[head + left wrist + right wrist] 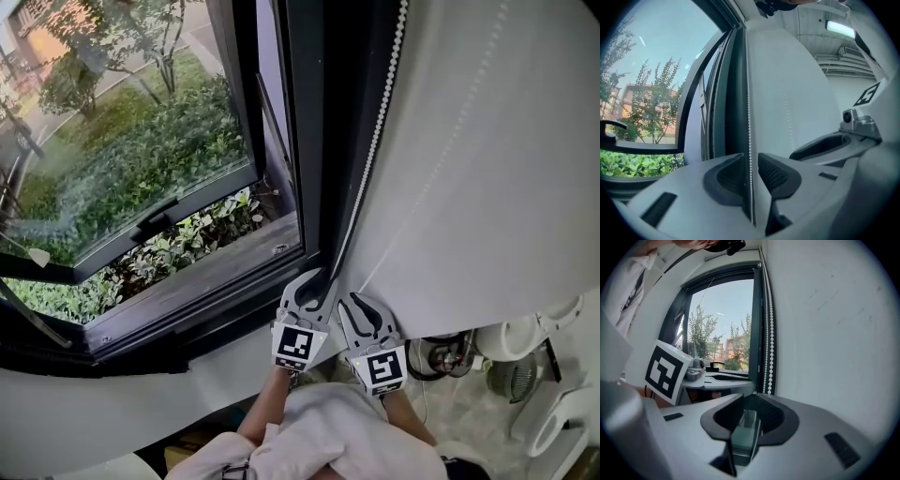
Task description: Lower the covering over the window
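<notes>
Fingers (pixel 774 174) of the left gripper (pixel 751 164) are spread a little, with the white bead chain (pixel 750 117) running straight down through the gap, closest to the left-hand pad. Whether it touches that pad cannot be told. Only the left gripper view shows this; it also shows a lit ceiling lamp (pixel 840 28) above.

The right gripper (pixel 747 405) also has its fingers apart. Its own view shows a pale, glassy strip in the gap, which cannot be identified, and two strands of the chain dropping behind its right fingertip. The left gripper's marker cube (pixel 665 369) sits beside it in this view.

The head view alone gives the layout. Both grippers are side by side at the foot of the dark window frame (pixel 309 141), with the chain ending at the left gripper's tips. The white roller blind (pixel 469 187) hangs to the right of the chain. The window pane (pixel 131 141) to the left is uncovered and tilted open, with green shrubs (pixel 178 248) below it. The person's pale sleeves (pixel 328 431) fill the bottom edge.
</notes>
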Demonstrator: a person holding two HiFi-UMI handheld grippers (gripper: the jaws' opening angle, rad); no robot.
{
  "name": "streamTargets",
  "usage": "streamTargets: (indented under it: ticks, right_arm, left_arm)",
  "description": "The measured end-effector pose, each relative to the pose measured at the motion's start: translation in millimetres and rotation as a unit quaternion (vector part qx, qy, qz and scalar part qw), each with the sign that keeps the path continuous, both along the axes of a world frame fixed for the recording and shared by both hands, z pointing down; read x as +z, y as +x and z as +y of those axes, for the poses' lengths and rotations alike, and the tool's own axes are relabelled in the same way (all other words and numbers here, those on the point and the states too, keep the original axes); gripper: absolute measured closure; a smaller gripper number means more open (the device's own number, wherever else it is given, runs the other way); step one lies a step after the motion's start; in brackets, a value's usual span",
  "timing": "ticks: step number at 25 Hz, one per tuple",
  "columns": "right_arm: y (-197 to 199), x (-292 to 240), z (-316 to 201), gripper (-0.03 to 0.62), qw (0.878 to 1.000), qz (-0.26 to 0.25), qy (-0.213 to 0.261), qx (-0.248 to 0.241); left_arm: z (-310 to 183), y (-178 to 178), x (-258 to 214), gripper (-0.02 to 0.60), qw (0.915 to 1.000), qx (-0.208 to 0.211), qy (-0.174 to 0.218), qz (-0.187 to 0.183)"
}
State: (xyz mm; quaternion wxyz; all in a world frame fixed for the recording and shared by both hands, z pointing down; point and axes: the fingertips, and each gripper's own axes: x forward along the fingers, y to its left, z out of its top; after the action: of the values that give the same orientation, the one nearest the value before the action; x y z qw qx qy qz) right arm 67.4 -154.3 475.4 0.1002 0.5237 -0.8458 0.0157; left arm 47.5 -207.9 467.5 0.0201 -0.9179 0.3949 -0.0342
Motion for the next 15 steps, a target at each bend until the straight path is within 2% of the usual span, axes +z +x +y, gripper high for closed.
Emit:
streamTargets:
  ticks: [8, 15]
  right_arm:
    - [3.4, 2.1, 3.5, 0.514, 1.000, 0.000, -0.010, 0.007]
    - [6.4, 5.1, 9.7, 0.514, 1.000, 0.001, -0.015, 0.011]
  left_arm:
    - [-16.0, 10.1, 2.8, 0.436, 0.9999, -0.005, 0.004, -0.015]
    - [-30.6, 22.1, 14.1, 0.426, 0.9992, -0.022, -0.001, -0.035]
